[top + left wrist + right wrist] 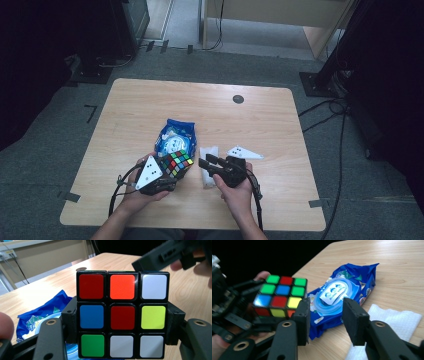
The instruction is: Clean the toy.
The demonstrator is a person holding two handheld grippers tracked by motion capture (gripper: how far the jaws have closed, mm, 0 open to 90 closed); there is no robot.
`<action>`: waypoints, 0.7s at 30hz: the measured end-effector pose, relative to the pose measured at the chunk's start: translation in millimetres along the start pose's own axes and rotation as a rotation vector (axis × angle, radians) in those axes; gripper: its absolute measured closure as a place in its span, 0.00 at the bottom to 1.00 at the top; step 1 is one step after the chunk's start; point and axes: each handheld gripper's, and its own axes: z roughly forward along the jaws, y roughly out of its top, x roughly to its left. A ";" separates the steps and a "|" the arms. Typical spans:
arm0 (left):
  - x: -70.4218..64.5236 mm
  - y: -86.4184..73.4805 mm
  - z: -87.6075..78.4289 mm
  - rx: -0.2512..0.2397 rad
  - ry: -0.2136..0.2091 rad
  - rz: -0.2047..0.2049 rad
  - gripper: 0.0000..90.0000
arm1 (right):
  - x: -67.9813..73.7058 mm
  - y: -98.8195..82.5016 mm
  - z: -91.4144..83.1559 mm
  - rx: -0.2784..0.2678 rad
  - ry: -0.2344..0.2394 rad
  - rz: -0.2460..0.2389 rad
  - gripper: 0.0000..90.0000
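The left gripper (pixel 172 172) pinched the puzzle cube (pixel 176 163) above the table (pixel 270 120), just before the blue wipes pack (pixel 175 137). The right gripper (pixel 206 162) stood spread and empty above a white tissue (pixel 208 152).

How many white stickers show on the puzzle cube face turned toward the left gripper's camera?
3: on the scrambled multicoloured puzzle cube, one white sticker is at top right, two at bottom middle and bottom right. Other faces may hide more.
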 end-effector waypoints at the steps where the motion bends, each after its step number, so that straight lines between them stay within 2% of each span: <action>1: 1.5 0.4 -0.9 -0.008 0.000 -0.011 0.38 | -0.9 -1.0 1.4 0.010 -0.006 0.001 0.63; 3: 3.7 0.8 -2.3 -0.012 0.010 -0.019 0.38 | -3.9 -3.5 3.1 0.013 0.009 0.035 0.61; 6: 4.6 0.0 -2.1 -0.006 0.014 -0.015 0.38 | -1.6 -2.2 1.9 -0.023 0.041 0.066 0.52; 9: 0.2 -0.4 1.5 0.002 0.011 -0.004 0.38 | 12.5 1.7 2.1 -0.057 0.075 0.087 0.36; 13: -11.1 0.6 6.8 0.014 -0.004 0.028 0.38 | 36.0 1.6 10.7 -0.041 0.073 0.078 0.25; 14: -14.4 1.1 7.9 0.014 -0.007 0.037 0.38 | 39.7 0.3 13.6 -0.031 0.070 0.078 0.24; 17: -22.5 2.6 9.8 0.011 -0.020 0.056 0.38 | 43.9 -4.8 21.9 0.024 -0.003 0.089 0.26; 18: -24.6 2.9 10.4 0.015 -0.020 0.063 0.38 | 42.6 -6.5 23.6 0.038 0.000 0.112 0.30; 19: -26.3 2.8 11.1 0.017 -0.018 0.071 0.38 | 40.8 -7.9 24.6 0.047 0.032 0.136 0.37; 21: -26.2 2.0 11.6 0.014 -0.026 0.065 0.38 | 40.5 -9.0 24.8 0.055 0.036 0.150 0.38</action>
